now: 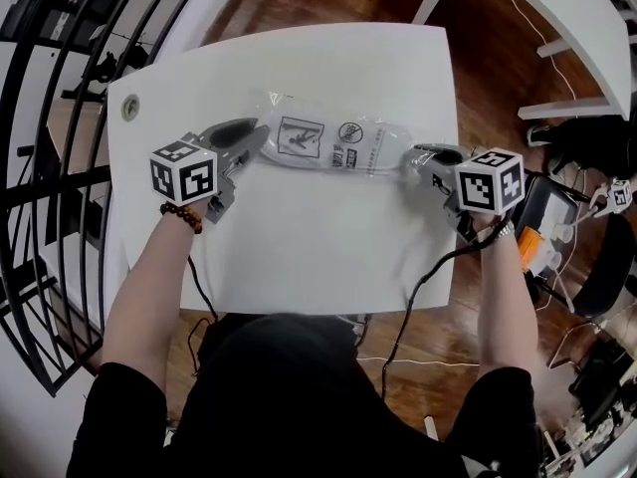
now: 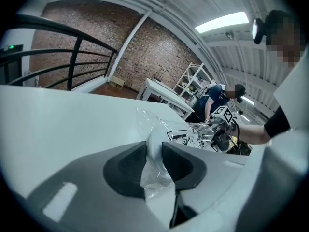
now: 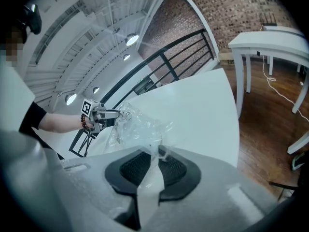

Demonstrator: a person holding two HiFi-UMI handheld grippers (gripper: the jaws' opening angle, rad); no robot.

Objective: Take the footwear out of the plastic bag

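A clear plastic bag (image 1: 333, 147) with printed labels lies across the white table (image 1: 328, 257), and white footwear (image 1: 299, 155) shows through it. My left gripper (image 1: 251, 142) is at the bag's left end. In the left gripper view its pads (image 2: 181, 163) are closed on the bag (image 2: 155, 170), with the white footwear end (image 2: 155, 141) filling the gap. My right gripper (image 1: 423, 159) holds the right end. In the right gripper view its jaws (image 3: 154, 166) pinch a strip of the film (image 3: 149, 178). The bag (image 3: 135, 124) stretches between both grippers.
A cable port (image 1: 130, 107) sits in the table's far left corner. A black railing (image 1: 50, 167) runs along the left. A second white table (image 1: 567, 28) stands at the upper right over wood floor. Dark equipment and cables (image 1: 587, 257) crowd the right side.
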